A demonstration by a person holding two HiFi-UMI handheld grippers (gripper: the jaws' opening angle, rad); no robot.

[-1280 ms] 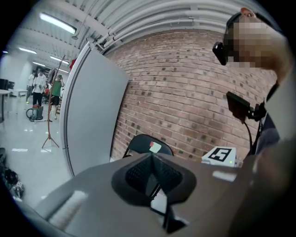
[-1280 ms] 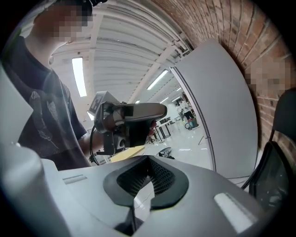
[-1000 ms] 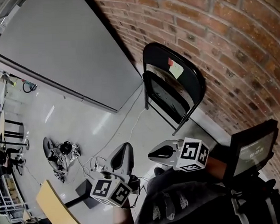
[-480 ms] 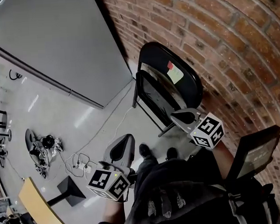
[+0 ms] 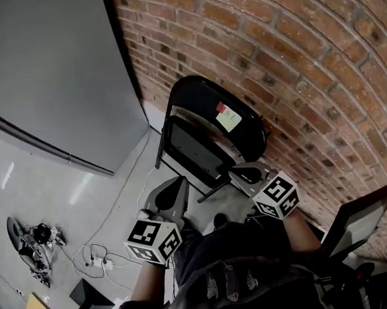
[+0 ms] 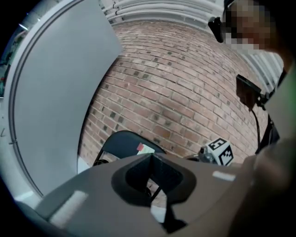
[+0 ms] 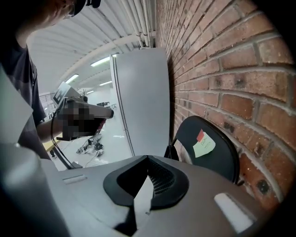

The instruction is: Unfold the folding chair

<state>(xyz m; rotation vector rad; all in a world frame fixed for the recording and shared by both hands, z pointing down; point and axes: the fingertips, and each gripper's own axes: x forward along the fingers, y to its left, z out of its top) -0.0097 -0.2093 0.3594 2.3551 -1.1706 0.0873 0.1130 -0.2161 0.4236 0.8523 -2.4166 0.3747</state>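
Note:
A black folding chair (image 5: 211,126) leans folded against the brick wall (image 5: 306,78), its seat flat against the back. A yellow note with a red tab (image 5: 228,119) is stuck on its backrest. My left gripper (image 5: 168,192) is shut and empty, just short of the chair's lower left leg. My right gripper (image 5: 242,174) is also shut and empty, close to the folded seat's lower right edge; contact cannot be told. In the left gripper view the chair (image 6: 122,143) shows beyond the shut left gripper (image 6: 151,159). The right gripper view has the chair (image 7: 217,148) beyond the shut right gripper (image 7: 147,161).
A large grey panel (image 5: 45,75) stands against the wall left of the chair. Cables and a power strip (image 5: 89,261) and a black equipment heap (image 5: 32,248) lie on the shiny floor. A black screen-like panel (image 5: 351,219) stands at the right by the wall.
The head view has swung onto the chair, which now sits nearer and more central. Both grippers have moved up to it, the right one from beside my body to the seat's edge.

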